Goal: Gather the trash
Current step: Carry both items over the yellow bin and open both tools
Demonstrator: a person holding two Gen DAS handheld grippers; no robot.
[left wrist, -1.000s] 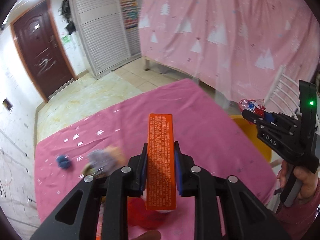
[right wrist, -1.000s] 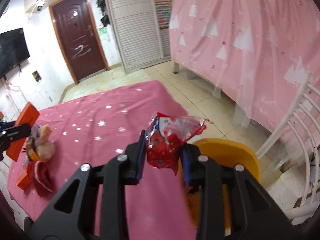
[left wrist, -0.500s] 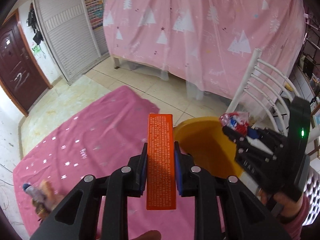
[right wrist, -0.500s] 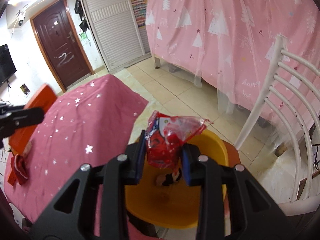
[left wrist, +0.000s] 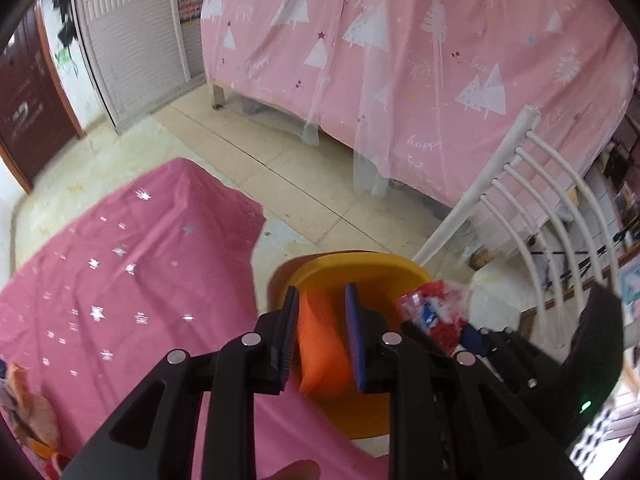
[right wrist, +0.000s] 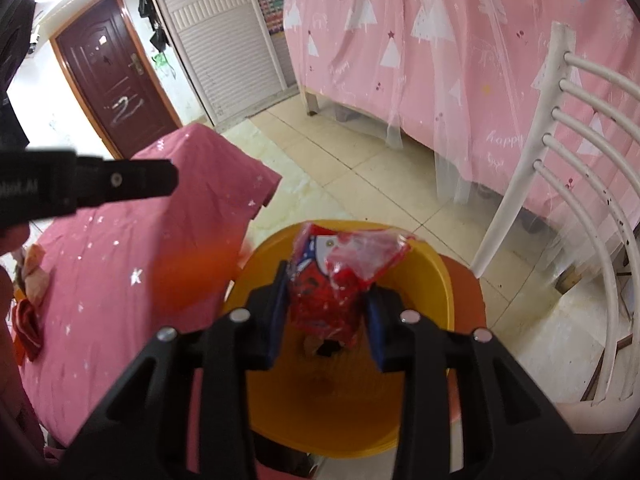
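Beside the table's corner, a yellow bin [right wrist: 442, 280] stands on the floor side of the pink star-print tablecloth [left wrist: 120, 280], in front of a white slatted chair [right wrist: 560, 152]. On the bin's floor, in the right wrist view, lie a few small dark and brown scraps [right wrist: 320, 347]; they are too small to identify.

Right gripper [right wrist: 328, 312]: held over the bin's opening, jaws clamped on a crumpled red snack wrapper [right wrist: 340, 276]. The wrapper's clear upper end sticks out past the fingertips and sits above the bin's interior. In the left wrist view the same wrapper appears just to the right of the left gripper, at the bin's right rim.

Left gripper [left wrist: 322, 320]: also above the bin, near its left rim. An orange box [left wrist: 320, 344] lies between the blue pads [left wrist: 290, 332], tilted and motion-smeared while the fingers themselves are sharp. Whether the pads grip the box cannot be told. In the right wrist view the box is an orange smear below the left gripper's black finger, over the tablecloth's edge and touching the line of the bin's left rim.

On the tablecloth's near left end, well apart from the bin: a crumpled peach-coloured item [right wrist: 34, 276] and a red item [right wrist: 26, 320].
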